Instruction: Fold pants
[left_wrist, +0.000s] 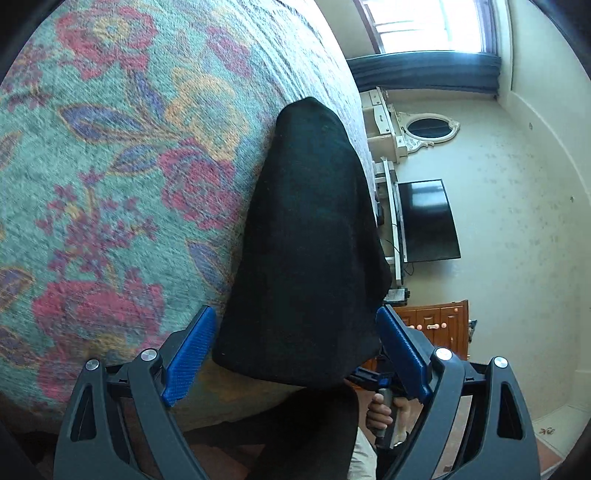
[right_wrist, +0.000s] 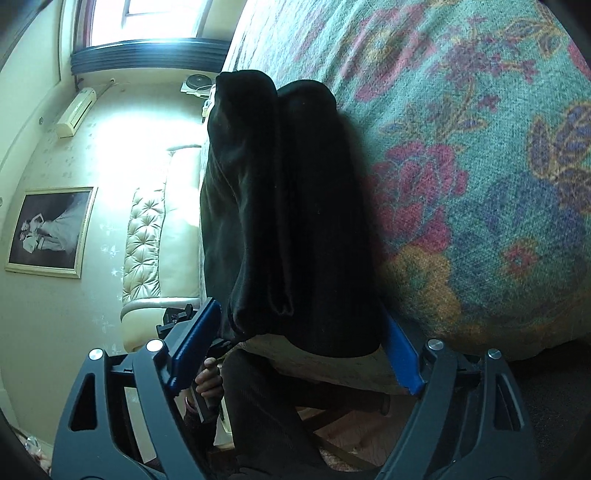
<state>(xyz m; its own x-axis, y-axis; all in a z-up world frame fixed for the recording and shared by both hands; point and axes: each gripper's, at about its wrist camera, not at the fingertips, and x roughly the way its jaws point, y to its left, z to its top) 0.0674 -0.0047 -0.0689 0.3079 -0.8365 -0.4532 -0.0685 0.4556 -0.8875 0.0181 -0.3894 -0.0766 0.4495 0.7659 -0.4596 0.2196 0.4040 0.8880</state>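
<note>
The black pants (left_wrist: 310, 243) lie as a folded bundle on the floral bedspread (left_wrist: 110, 166). In the left wrist view the near end of the bundle sits between my left gripper's (left_wrist: 295, 332) blue fingers (left_wrist: 192, 350), which stand wide apart on either side of it. In the right wrist view the pants (right_wrist: 295, 206) show as two thick folded layers, the upper one slumped to the left. My right gripper (right_wrist: 299, 332) is open too, its fingers (right_wrist: 195, 339) flanking the bundle's near end without pinching it.
The bed edge (left_wrist: 221, 417) runs just in front of both grippers. Beyond it stand a dresser with an oval mirror (left_wrist: 430, 127), a dark TV (left_wrist: 428, 221) and a wooden cabinet (left_wrist: 439, 325). A tufted cream headboard (right_wrist: 147, 240) and a framed picture (right_wrist: 51, 230) are on the other side.
</note>
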